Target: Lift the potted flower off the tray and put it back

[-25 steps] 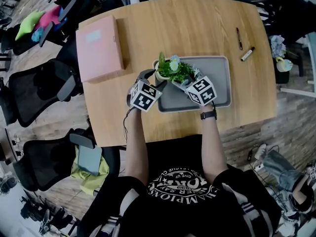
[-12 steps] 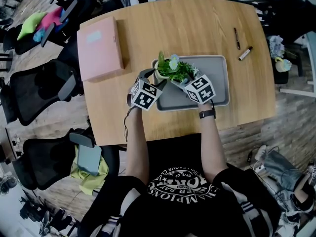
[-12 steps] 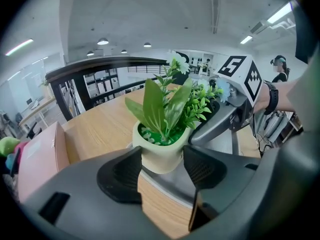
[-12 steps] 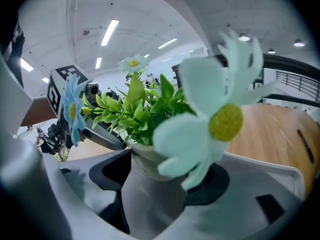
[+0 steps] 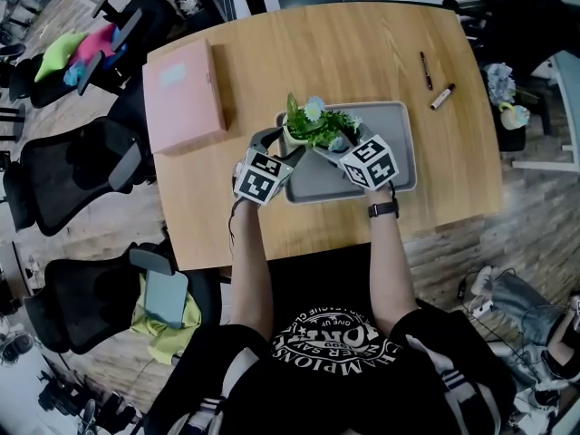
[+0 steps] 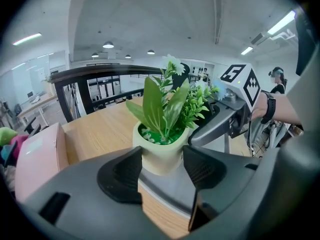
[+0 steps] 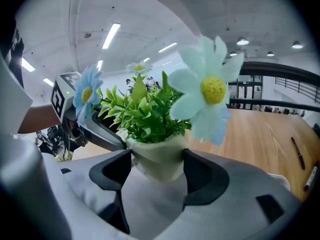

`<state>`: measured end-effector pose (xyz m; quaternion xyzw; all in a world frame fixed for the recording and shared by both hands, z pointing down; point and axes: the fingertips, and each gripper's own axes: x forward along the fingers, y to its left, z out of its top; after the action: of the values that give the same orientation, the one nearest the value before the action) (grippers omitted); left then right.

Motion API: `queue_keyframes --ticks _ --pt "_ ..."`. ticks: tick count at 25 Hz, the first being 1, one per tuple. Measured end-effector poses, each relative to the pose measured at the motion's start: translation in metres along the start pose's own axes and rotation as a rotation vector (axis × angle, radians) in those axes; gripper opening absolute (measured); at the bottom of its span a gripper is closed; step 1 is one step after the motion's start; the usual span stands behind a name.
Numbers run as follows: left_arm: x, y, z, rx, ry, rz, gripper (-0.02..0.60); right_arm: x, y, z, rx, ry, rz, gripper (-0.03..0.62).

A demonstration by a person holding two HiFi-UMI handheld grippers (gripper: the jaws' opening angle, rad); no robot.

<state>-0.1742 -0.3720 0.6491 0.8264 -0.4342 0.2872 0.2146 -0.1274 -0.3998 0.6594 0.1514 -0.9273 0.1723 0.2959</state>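
The potted flower (image 5: pixel 313 125) is a pale pot with green leaves and light blue daisies. It hangs just above the left end of the grey tray (image 5: pixel 399 166). My left gripper (image 5: pixel 281 143) comes in from the left and is shut on the pot (image 6: pixel 161 156), with a pad pressed to each side. My right gripper (image 5: pixel 328 148) comes in from the right and is shut on the same pot (image 7: pixel 157 159). In each gripper view the other gripper shows behind the plant: the right gripper (image 6: pixel 220 121) and the left gripper (image 7: pixel 100 131). The tray (image 6: pixel 166 193) lies below the pot.
A pink box (image 5: pixel 181 93) lies on the wooden table's left part. Two pens (image 5: pixel 424 69) (image 5: pixel 442 96) lie at the far right. Black office chairs (image 5: pixel 72 166) stand left of the table. A person (image 6: pixel 276 81) stands in the background.
Both grippers have risen a little with the pot held between them. The pot's base has come up off the tray. The grip looks unchanged.
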Motion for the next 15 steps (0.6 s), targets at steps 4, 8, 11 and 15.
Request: queue_keyframes --ticks 4,8,11,15 --pt "-0.012 0.000 0.013 0.015 -0.029 0.011 0.275 -0.009 0.003 0.015 -0.022 -0.020 -0.013 0.342" --pt "-0.022 -0.001 0.021 0.034 -0.056 0.026 0.275 -0.018 0.010 0.026 -0.029 -0.047 -0.019 0.342" --pt "-0.032 -0.002 0.027 0.044 -0.070 0.030 0.275 -0.024 0.016 0.034 -0.034 -0.066 -0.026 0.341" --pt "-0.041 -0.003 0.032 0.064 -0.100 0.041 0.275 -0.033 0.022 0.042 -0.047 -0.080 -0.041 0.342"
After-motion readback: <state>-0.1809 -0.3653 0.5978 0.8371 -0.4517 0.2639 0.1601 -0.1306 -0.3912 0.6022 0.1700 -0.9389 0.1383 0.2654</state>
